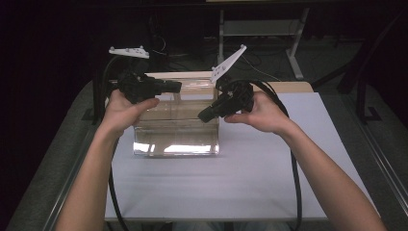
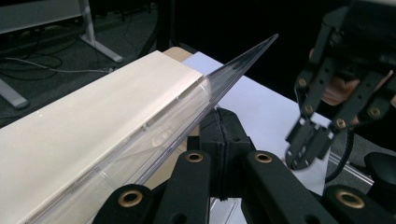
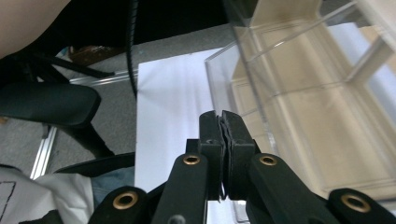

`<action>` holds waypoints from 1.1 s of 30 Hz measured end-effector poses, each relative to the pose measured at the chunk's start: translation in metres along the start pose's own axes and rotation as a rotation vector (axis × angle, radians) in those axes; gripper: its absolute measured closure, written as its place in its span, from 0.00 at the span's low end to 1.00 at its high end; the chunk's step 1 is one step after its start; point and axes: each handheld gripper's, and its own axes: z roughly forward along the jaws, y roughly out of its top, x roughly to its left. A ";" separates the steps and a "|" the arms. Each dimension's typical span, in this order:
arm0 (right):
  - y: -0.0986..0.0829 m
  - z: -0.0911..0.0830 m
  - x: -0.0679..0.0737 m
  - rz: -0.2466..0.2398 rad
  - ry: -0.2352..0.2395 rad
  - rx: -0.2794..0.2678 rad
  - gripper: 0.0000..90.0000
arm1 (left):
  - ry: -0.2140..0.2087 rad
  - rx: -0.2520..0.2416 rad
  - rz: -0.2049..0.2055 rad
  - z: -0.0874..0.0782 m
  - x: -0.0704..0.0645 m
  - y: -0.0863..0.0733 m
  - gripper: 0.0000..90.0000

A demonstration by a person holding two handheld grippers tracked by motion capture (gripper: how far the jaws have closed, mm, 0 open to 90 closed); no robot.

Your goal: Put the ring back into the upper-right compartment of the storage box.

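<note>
Standing on a white sheet (image 1: 231, 187) over the table (image 1: 57, 168), a clear box (image 1: 175, 130) with a cream lid (image 2: 79, 126) at its far side is flanked by both grippers. The left gripper (image 1: 171, 87) is held at the box's upper left edge, its jaws pressed together with nothing seen between them. The right gripper (image 1: 206, 116) is angled down at the box's right wall, its jaws likewise closed on nothing. Both are gripped by bare hands, the left hand (image 1: 122, 110) beside the box, the right hand (image 1: 260, 113) clear of it
</note>
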 end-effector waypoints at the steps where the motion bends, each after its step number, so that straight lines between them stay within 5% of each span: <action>1: 0.001 -0.002 -0.001 0.006 -0.005 -0.001 0.98 | 0.000 0.000 0.000 0.000 0.000 0.000 0.99; 23: -0.005 -0.004 -0.037 0.078 -0.127 0.009 0.98 | 0.000 0.007 0.003 -0.001 0.000 0.000 0.99; 33: -0.004 0.003 -0.036 0.071 -0.172 0.018 0.94 | 0.000 0.006 0.005 -0.001 0.000 0.000 0.99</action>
